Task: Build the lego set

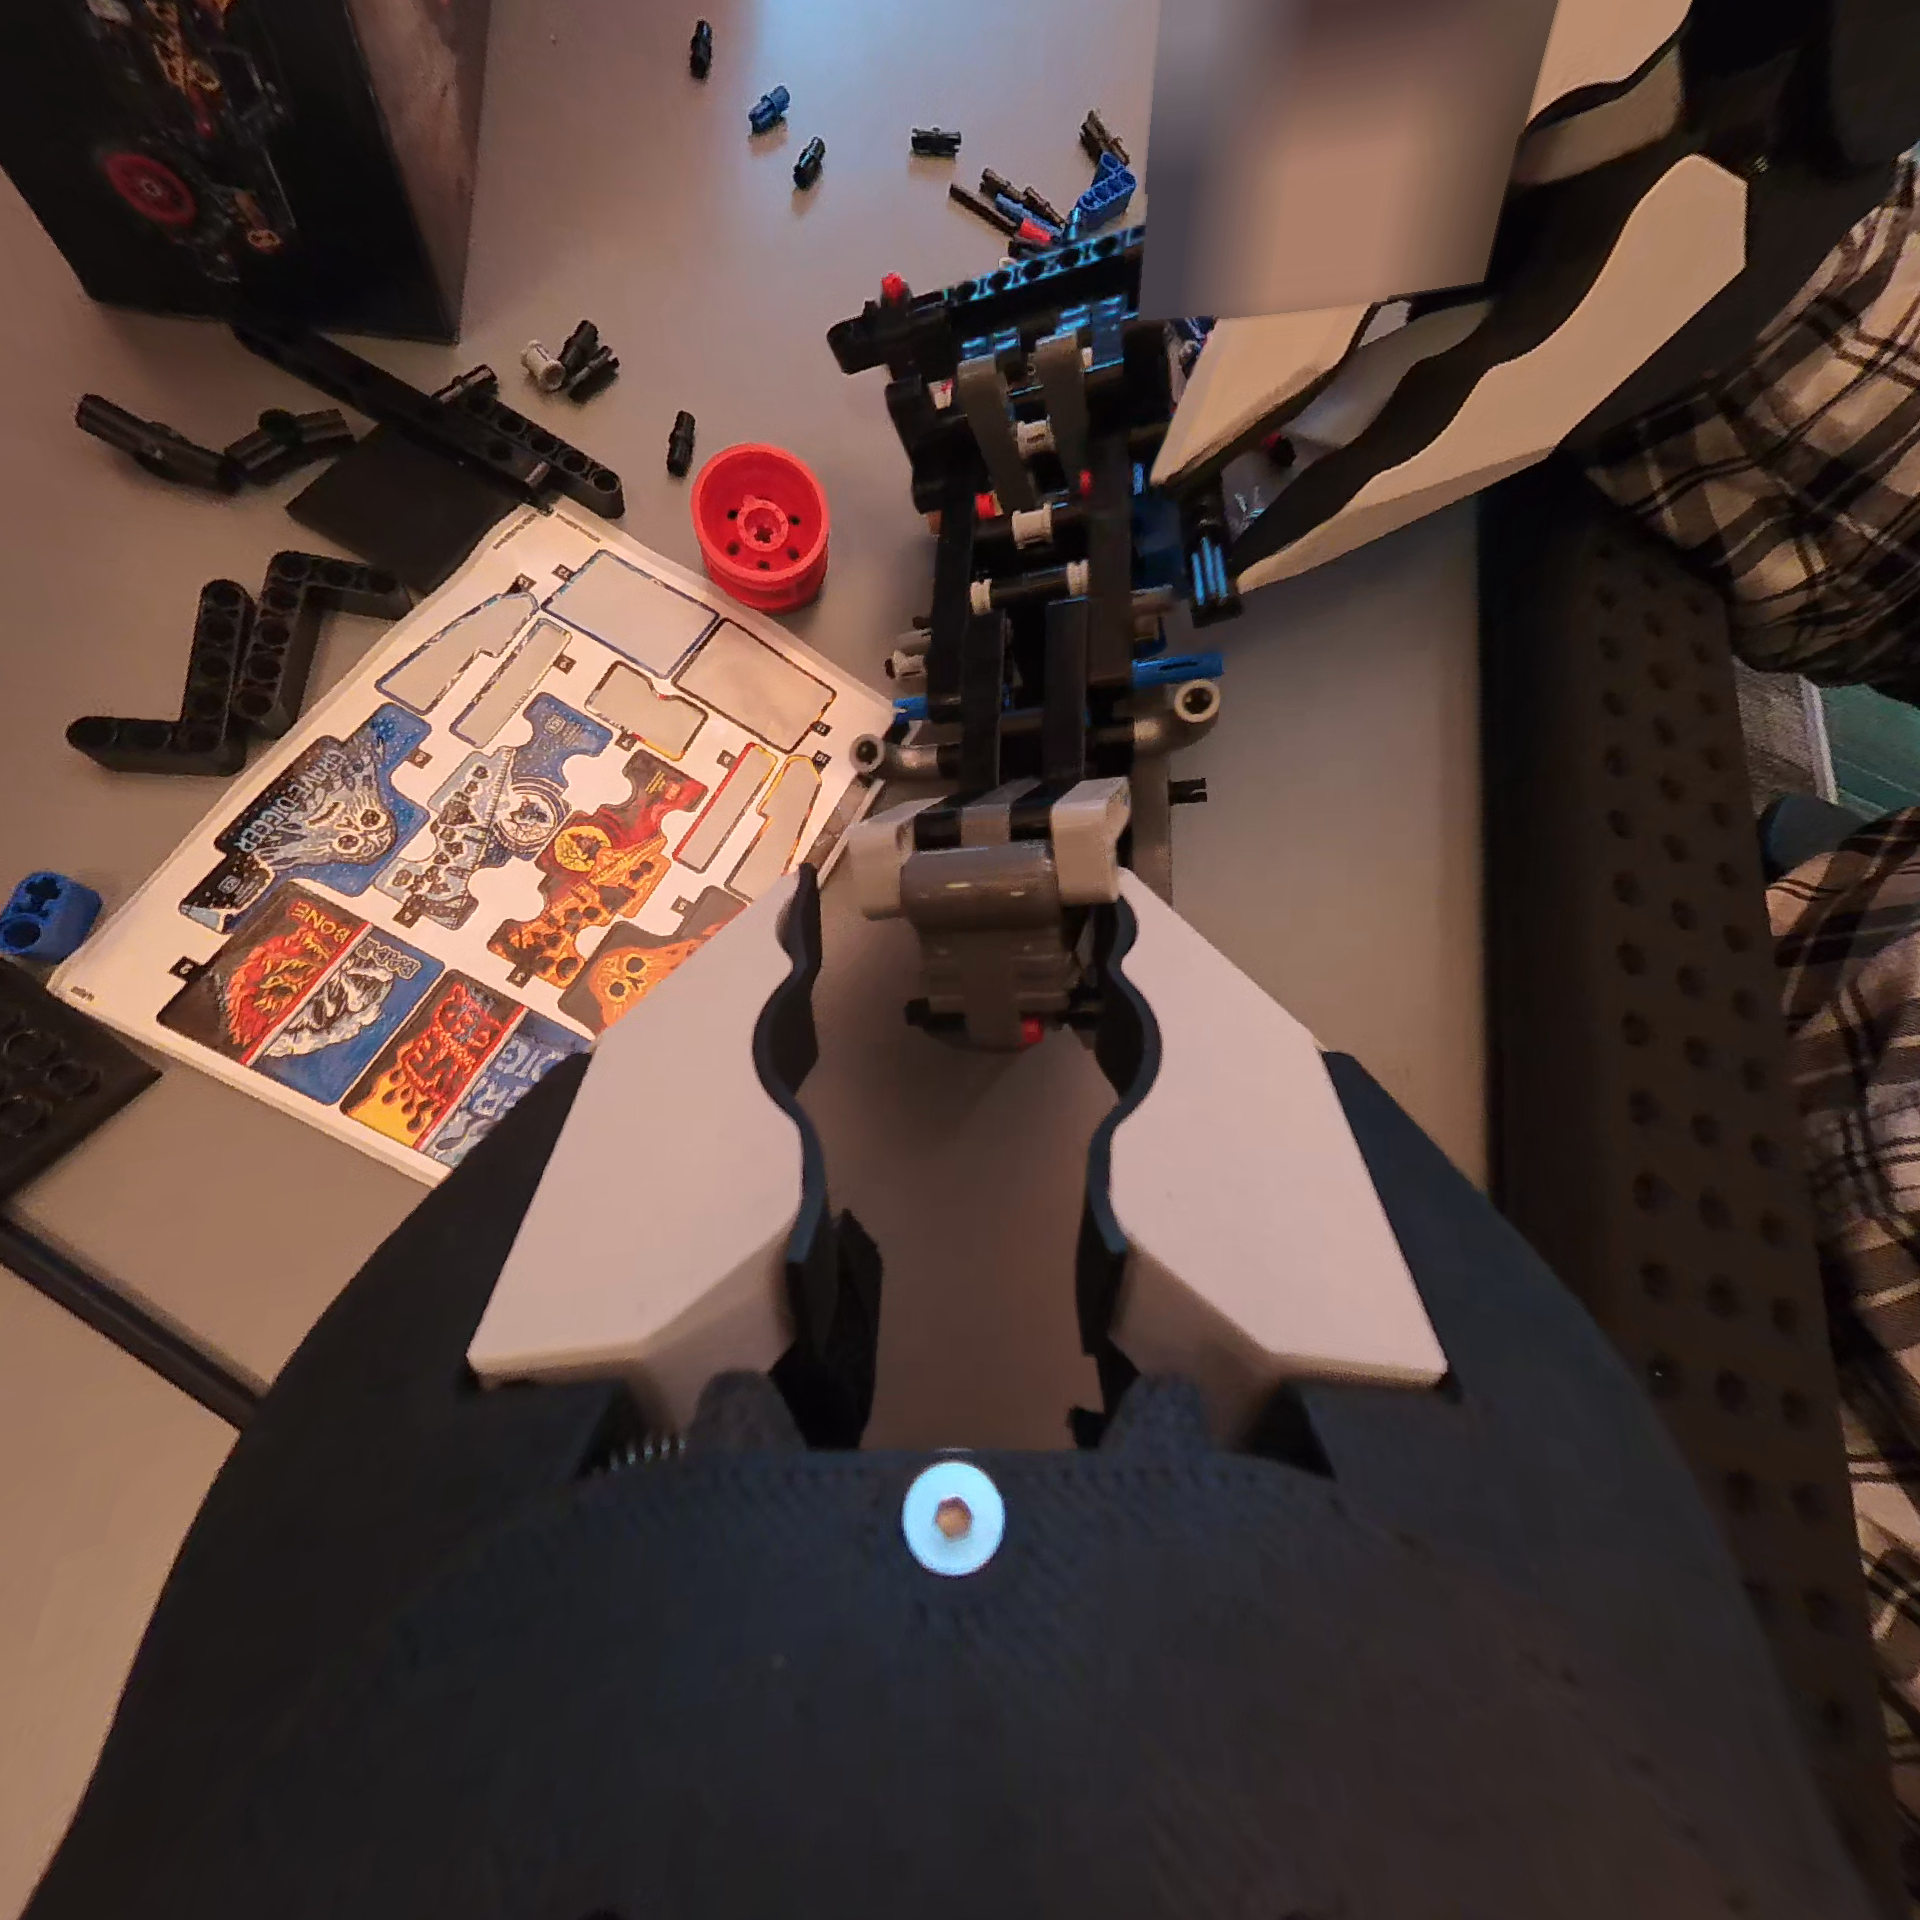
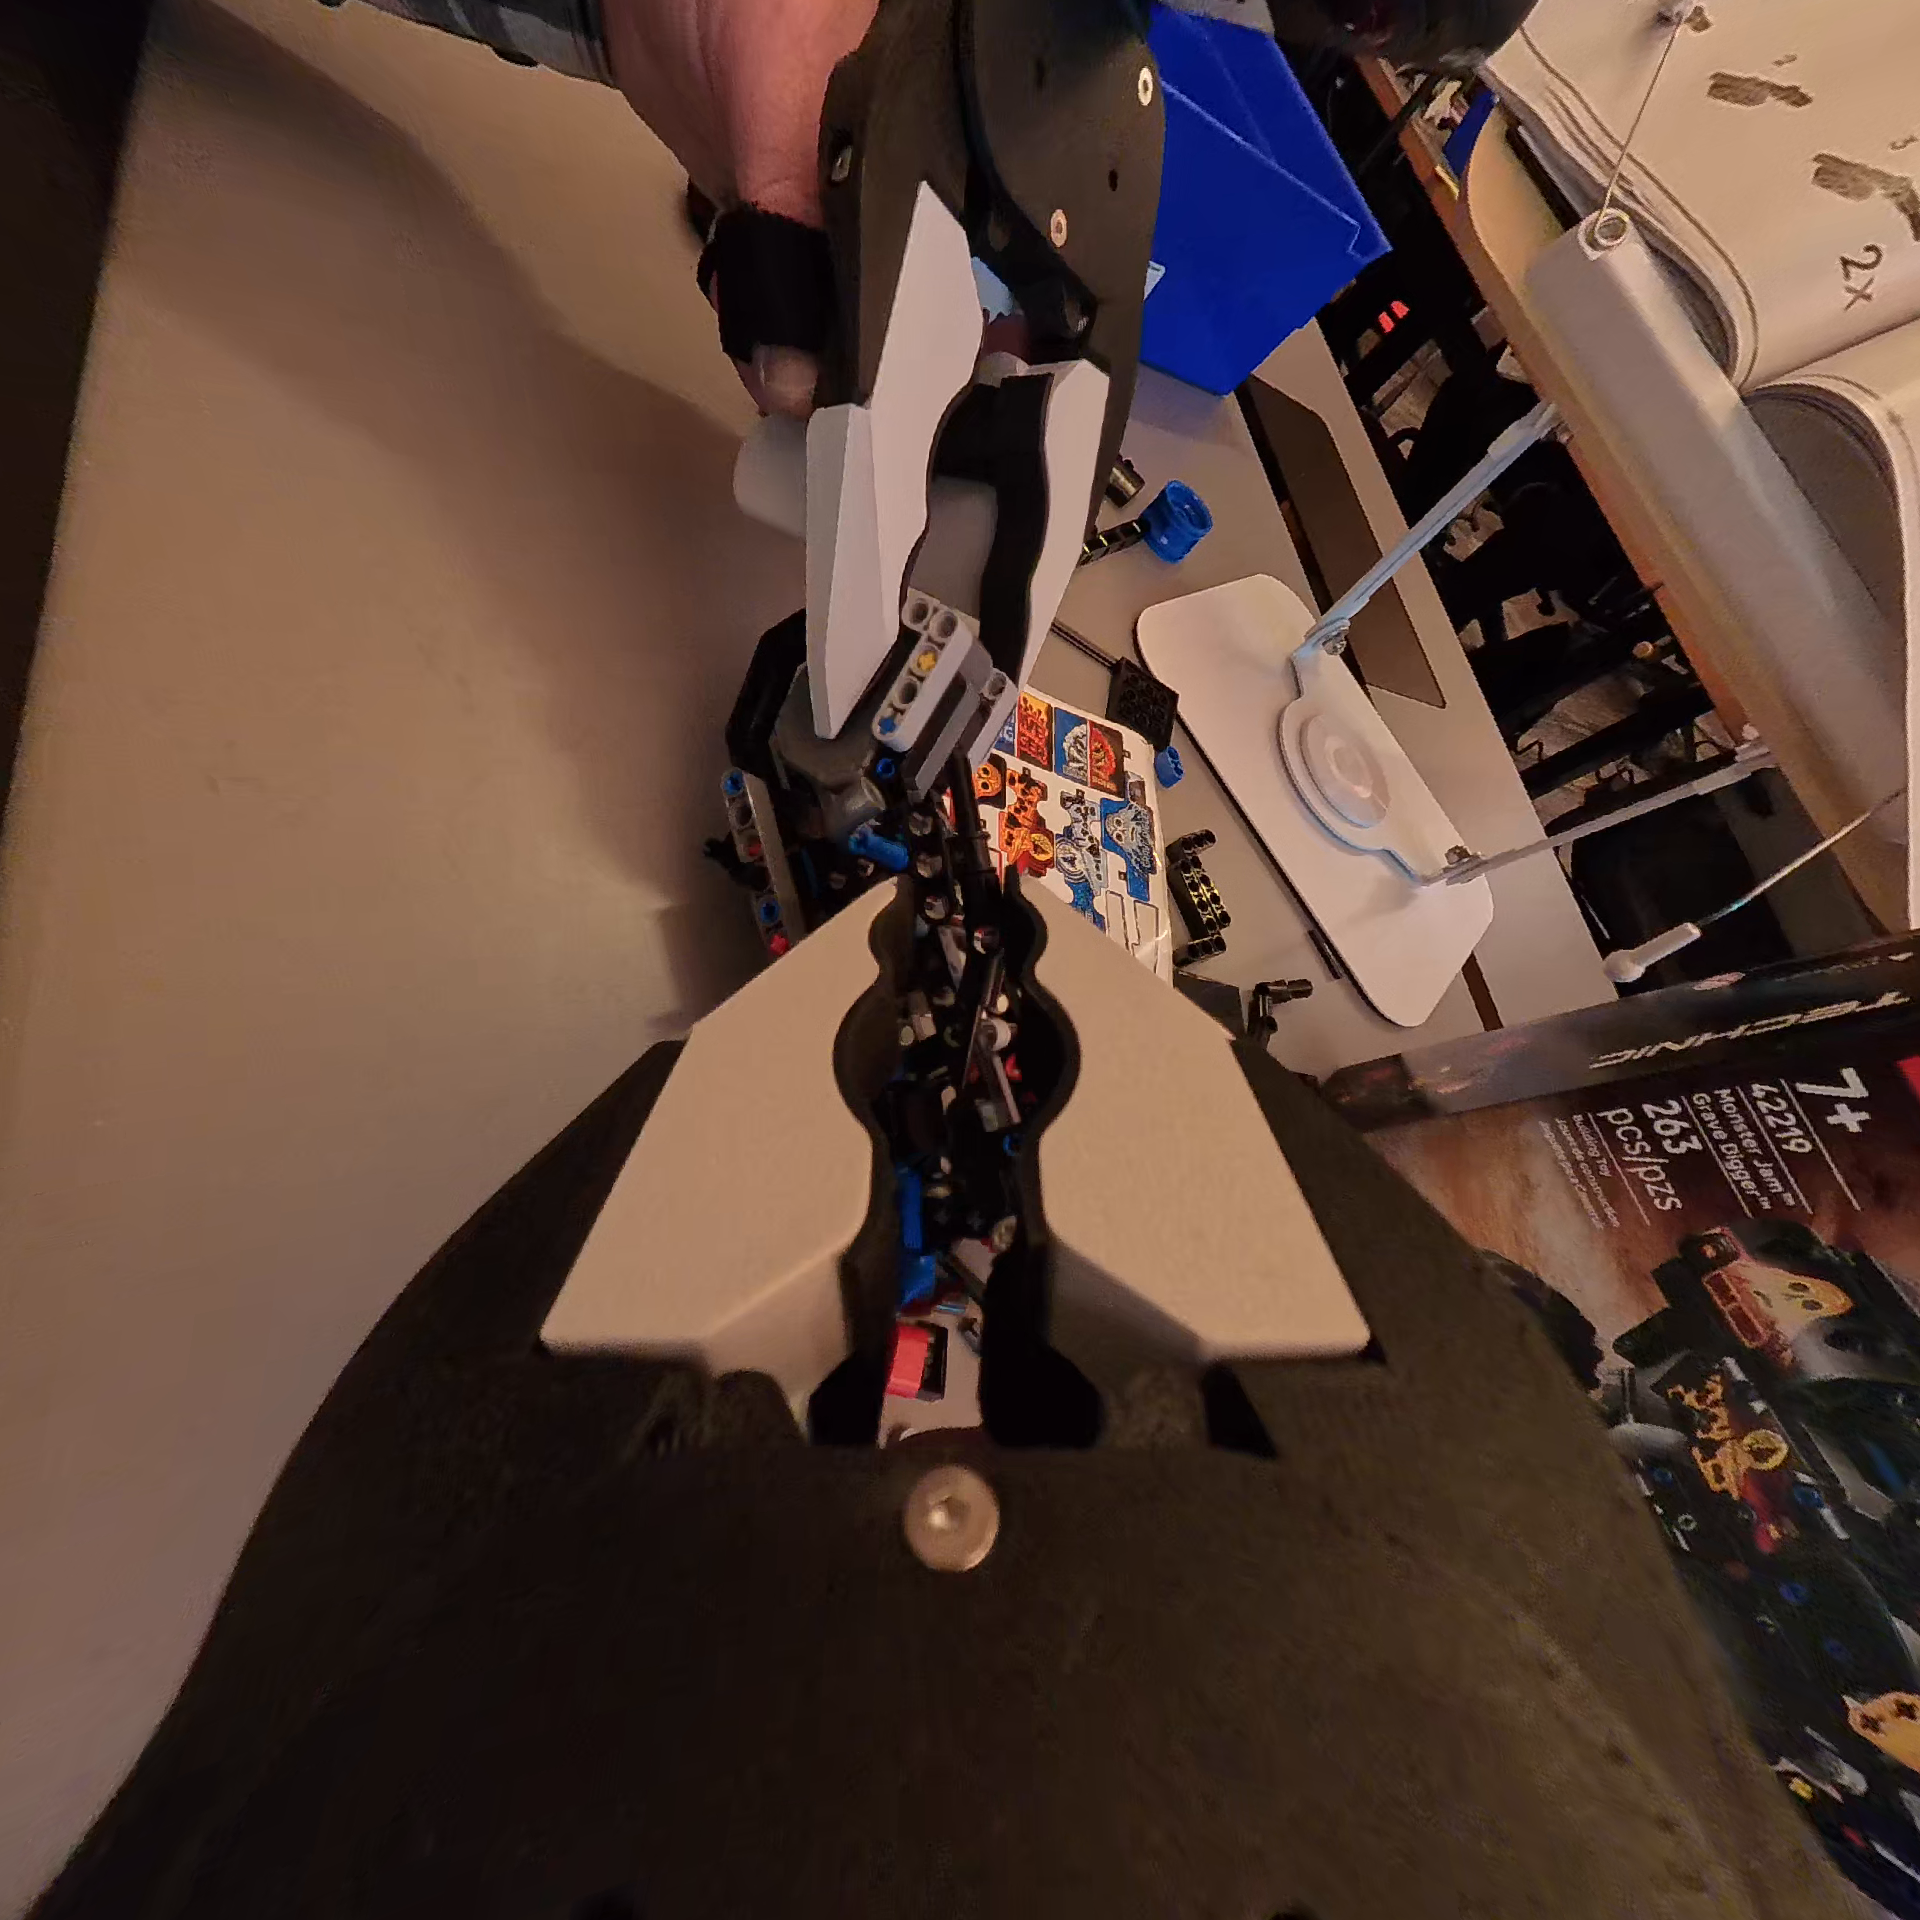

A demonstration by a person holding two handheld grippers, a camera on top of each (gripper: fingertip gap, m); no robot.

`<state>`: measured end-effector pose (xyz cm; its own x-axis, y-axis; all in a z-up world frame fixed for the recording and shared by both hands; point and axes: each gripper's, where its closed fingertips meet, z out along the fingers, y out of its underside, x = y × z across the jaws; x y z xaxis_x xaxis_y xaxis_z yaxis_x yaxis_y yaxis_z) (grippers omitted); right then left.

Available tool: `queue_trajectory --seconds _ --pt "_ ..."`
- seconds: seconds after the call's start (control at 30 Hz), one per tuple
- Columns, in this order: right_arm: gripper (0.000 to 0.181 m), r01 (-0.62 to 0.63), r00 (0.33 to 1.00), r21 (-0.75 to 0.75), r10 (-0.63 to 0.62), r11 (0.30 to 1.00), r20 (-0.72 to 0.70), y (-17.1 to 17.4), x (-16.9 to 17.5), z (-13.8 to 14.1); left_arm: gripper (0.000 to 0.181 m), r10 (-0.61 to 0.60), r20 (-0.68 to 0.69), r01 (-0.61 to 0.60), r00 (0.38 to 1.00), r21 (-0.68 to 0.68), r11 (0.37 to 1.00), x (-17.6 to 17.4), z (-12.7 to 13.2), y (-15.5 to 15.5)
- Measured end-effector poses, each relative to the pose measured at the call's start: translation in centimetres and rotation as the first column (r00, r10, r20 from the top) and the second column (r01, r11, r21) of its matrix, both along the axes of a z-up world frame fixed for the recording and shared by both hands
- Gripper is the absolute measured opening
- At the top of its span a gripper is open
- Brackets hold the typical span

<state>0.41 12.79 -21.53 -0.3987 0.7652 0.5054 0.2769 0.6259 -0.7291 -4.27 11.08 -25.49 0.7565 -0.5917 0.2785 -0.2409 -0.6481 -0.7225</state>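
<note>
A blue bin [image 2: 1247, 197] sits at the upper middle of the right wrist view, with a white lamp base [image 2: 1320, 790] right of centre on the grey table [image 2: 1195, 436] and thin metal rods rising from it toward the upper right. In the left wrist view, a dark perforated mat [image 1: 1642, 1039] runs down the right side, beside plaid fabric [image 1: 1808, 499] at the right edge.

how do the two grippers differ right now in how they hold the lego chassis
The left gripper has its jaws spread wide around the grey end of the lego chassis; the right gripper is closed tightly on the chassis's black and blue middle. The left gripper reaches in lengthwise from the end; the right gripper comes in from the side. Both have white fingers with black wavy pads, and both meet the same chassis.
</note>
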Motion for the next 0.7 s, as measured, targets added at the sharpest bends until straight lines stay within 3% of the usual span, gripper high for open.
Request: queue_trajectory --seconds 0.7 --pt "0.014 0.009 1.000 -0.004 -0.009 1.000 0.002 0.22 -0.03 -0.04 0.042 0.015 -0.015 -0.016 1.000 -0.011 1.000 -0.29 -0.66 0.26"
